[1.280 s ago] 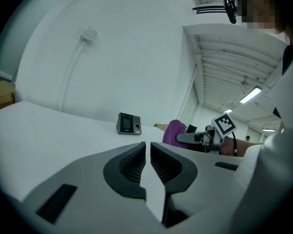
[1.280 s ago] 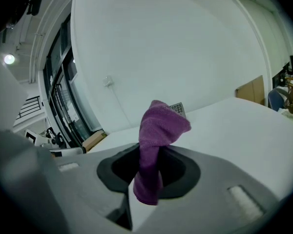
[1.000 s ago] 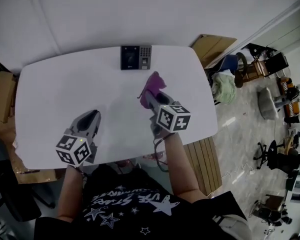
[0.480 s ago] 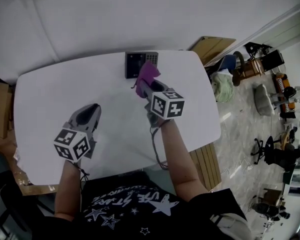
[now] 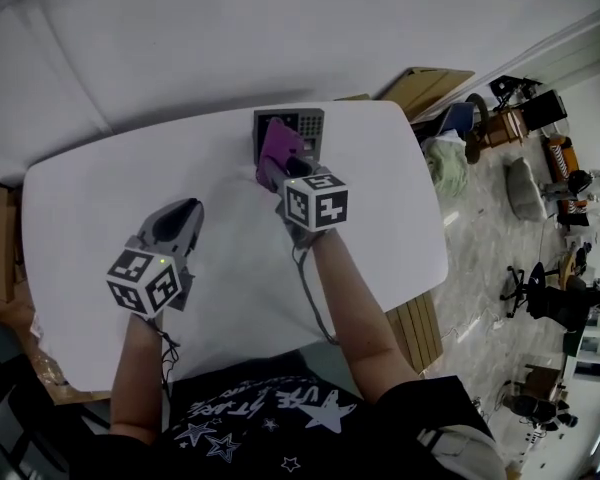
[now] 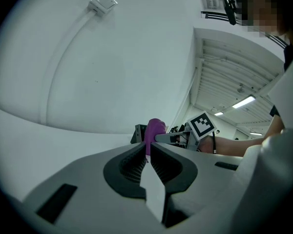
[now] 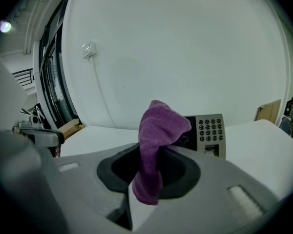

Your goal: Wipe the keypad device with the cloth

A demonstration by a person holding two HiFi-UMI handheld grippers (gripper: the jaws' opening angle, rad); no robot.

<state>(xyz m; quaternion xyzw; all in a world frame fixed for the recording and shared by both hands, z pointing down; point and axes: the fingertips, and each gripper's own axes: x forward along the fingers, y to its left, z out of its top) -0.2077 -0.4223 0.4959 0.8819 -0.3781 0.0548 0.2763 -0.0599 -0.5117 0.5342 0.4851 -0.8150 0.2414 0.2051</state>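
The person stands at a white tabletop (image 5: 100, 198) with a gripper in each hand. The right gripper (image 5: 277, 168) is stretched toward the far edge of the tabletop. Its jaws are closed on a purple cloth (image 5: 278, 146). In the right gripper view the cloth (image 7: 158, 130) is pinched between the two jaws of this gripper (image 7: 147, 177). One end stands up above them in a soft fold, and the other end hangs down a little below them.

The keypad device (image 5: 308, 125) stands at the far edge of the tabletop, close to the white wall. From above, the cloth covers the left part of the device, where the dark screen is, and the side with the number keys shows to the right of the cloth. In the right gripper view the keypad device (image 7: 210, 130) is just behind the cloth, with its rows of round keys clear to see. I cannot tell if the cloth really presses on the device.

The left gripper (image 5: 178, 218) is low over the near left part of the tabletop, well apart from the device. In its own view the jaws of this gripper (image 6: 148, 155) are together and nothing is between them. Beyond them the cloth (image 6: 155, 128) and a corner of the device (image 6: 138, 133) can be seen.

A cardboard box (image 5: 425, 88) is on the floor beyond the right end of the tabletop.
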